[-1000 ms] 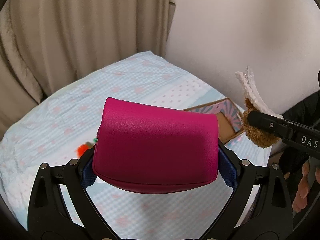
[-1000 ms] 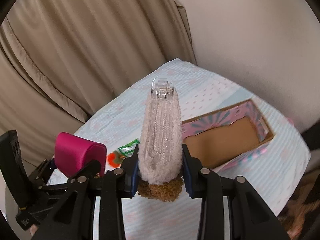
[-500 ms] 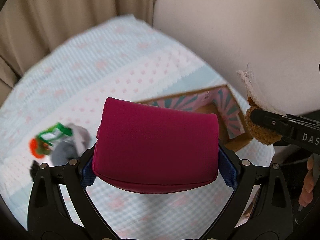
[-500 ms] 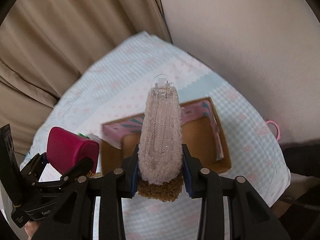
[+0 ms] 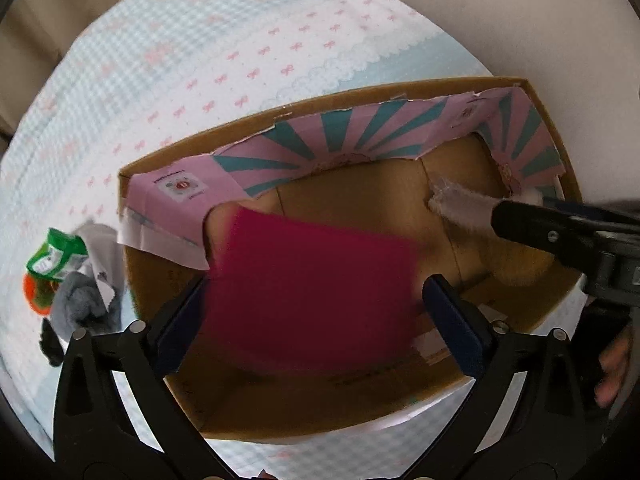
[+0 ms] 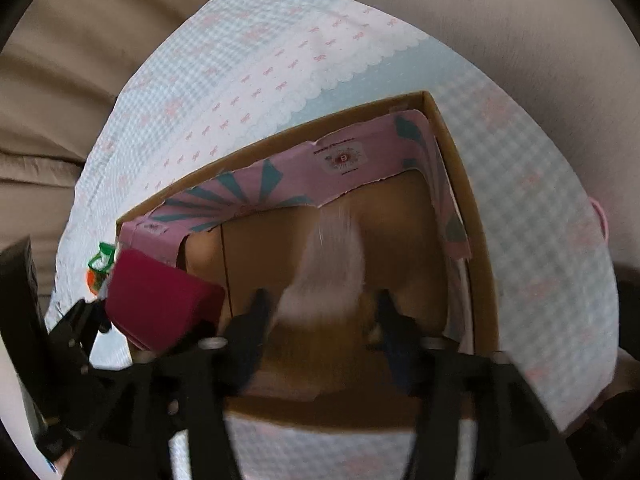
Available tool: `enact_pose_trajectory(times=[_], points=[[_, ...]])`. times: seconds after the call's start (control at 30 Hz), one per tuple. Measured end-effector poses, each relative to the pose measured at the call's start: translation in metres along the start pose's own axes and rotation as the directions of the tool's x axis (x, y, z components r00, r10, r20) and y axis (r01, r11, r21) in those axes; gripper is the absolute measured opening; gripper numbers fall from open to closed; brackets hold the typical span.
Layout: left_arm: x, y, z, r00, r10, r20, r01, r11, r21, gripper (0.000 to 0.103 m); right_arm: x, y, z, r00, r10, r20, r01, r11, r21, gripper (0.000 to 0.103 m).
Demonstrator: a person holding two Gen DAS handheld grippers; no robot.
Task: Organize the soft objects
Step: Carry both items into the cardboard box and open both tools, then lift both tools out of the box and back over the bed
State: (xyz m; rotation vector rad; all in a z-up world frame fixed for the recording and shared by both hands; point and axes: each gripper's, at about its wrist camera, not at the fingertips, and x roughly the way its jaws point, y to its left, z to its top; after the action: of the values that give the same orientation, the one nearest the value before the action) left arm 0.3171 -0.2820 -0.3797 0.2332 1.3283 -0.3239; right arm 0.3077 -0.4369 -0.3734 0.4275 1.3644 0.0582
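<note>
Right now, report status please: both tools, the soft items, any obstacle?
Left tool open, magenta pouch between. Right tool just opened, fluffy slipper loose. Both over cardboard box. No obstacle seen.

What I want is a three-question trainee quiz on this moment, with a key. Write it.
1. True or false: the magenta pouch lies on the cloth, outside the cardboard box.
2. What sits between the right gripper fingers? A fluffy toy; B green packet; C pink ring.
3. In the left wrist view, what lies on the cloth left of the box?

Key
1. False: it is over the box, between the left gripper fingers.
2. A. Both grippers' jaws have just been opening, each item loose between them.
3. A green packet and a grey soft thing.
</note>
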Motion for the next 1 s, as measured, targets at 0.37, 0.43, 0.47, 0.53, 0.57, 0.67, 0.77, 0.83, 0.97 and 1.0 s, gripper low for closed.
enact_pose_trajectory(times=[0.37,0.43,0.47,0.53,0.57,0.67,0.77,0.83,0.97,1.0], points=[[-0.014,0.006,-0.005,1.0,-0.002,0.001,0.002,1.0,-0.01,0.102,-0.003,0.005,-0.002,0.998,0.029,0.052,-0.028,0.999,-0.023,0.103],[-0.02,0.008,-0.006,1.0,-0.002,0.011,0.002,1.0,-0.018,0.102,-0.007,0.007,-0.003,0.998,0.027,0.062,-0.025,0.999,-0.028,0.103],[-0.021,0.01,-0.006,1.0,-0.002,0.013,0.003,1.0,-0.021,0.102,-0.01,0.008,-0.003,0.997,0.027,0.067,-0.025,0.999,-0.032,0.103],[-0.029,0.012,-0.007,1.0,-0.013,0.023,0.014,0.999,-0.031,0.102,-0.015,0.012,-0.004,0.997,0.02,0.077,-0.017,0.999,-0.042,0.103],[-0.034,0.013,-0.008,0.999,-0.014,0.033,0.015,0.999,-0.035,0.102,-0.019,0.014,-0.005,0.996,0.018,0.084,-0.014,0.999,-0.049,0.103],[-0.049,0.016,-0.011,0.998,-0.017,0.056,0.019,0.999,-0.042,0.102,-0.032,0.022,-0.009,0.995,0.017,0.103,-0.01,0.998,-0.062,0.103],[-0.07,0.018,-0.015,0.996,-0.017,0.087,0.021,0.999,-0.048,0.102,-0.047,0.03,-0.015,0.992,0.016,0.123,-0.007,0.997,-0.074,0.103],[-0.087,0.02,-0.017,0.994,-0.018,0.112,0.024,0.998,-0.054,0.102,-0.059,0.037,-0.019,0.99,0.014,0.139,-0.002,0.996,-0.087,0.103],[-0.123,0.026,-0.027,0.987,-0.01,0.162,0.021,0.998,-0.064,0.102,-0.087,0.052,-0.029,0.984,0.011,0.18,0.009,0.994,-0.113,0.103],[-0.137,0.028,-0.03,0.983,-0.003,0.181,0.016,0.997,-0.07,0.102,-0.094,0.056,-0.032,0.982,0.013,0.19,0.01,0.993,-0.118,0.103]])
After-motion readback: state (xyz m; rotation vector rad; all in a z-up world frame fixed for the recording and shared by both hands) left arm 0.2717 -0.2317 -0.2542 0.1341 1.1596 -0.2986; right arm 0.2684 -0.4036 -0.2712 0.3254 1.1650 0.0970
